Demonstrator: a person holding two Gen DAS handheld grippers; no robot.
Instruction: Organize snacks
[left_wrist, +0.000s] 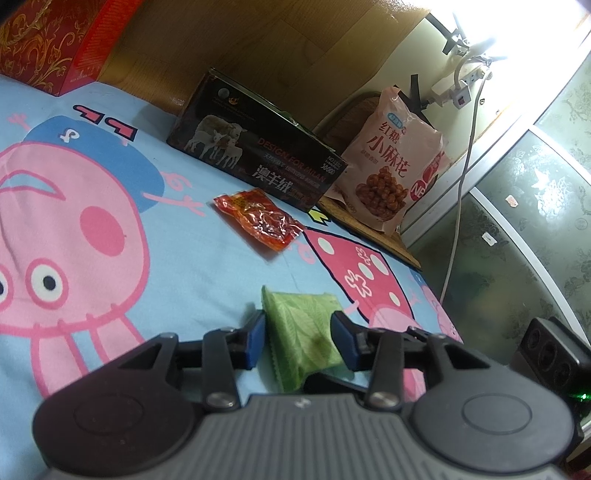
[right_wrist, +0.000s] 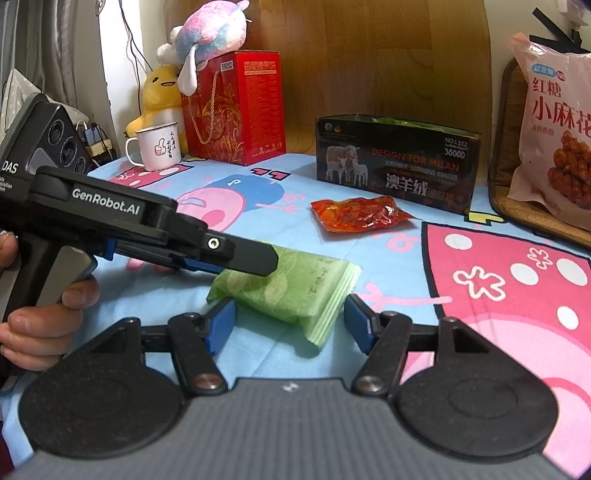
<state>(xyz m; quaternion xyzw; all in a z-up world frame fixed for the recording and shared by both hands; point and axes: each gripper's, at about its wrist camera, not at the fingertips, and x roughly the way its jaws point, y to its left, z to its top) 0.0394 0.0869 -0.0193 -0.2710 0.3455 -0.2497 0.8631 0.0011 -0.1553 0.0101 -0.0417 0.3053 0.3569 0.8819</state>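
Left wrist view: the left tongs (left_wrist: 299, 338) sit low in the centre of the frame, partly open, with a green leaf-patterned snack packet (left_wrist: 303, 332) between the blue pads (left_wrist: 256, 339). The right pad seems to touch the packet's edge, and a thin gap shows at the left one, so I cannot tell whether they press on it. The packet lies on a blue cartoon-pig bedsheet (left_wrist: 147, 266). Above it, near mid-frame, a red snack pouch (left_wrist: 260, 218) lies flat on the sheet, just in front of a dark open-topped box printed with sheep (left_wrist: 255, 158). To the right of that box a pink bag of fried dough twists (left_wrist: 395, 162) stands upright. A red gift box (left_wrist: 51, 40) fills the upper left corner.

Right wrist view: the right tongs (right_wrist: 290, 325) stand open at lower centre, their blue pads (right_wrist: 221, 325) on either side of the green packet's (right_wrist: 295, 291) near end and clear of it. The left tongs (right_wrist: 236, 264) reach in from the left, held by a hand (right_wrist: 40, 328), with their tips over the packet's far end. The red pouch (right_wrist: 360, 214) lies above centre, the sheep box (right_wrist: 395, 162) behind it, and the pink bag (right_wrist: 554, 133) at the right edge. In the upper left stand a white enamel mug (right_wrist: 157, 146), a red gift bag (right_wrist: 236, 107), a yellow plush duck (right_wrist: 159, 96) and a pastel plush toy (right_wrist: 207, 29).
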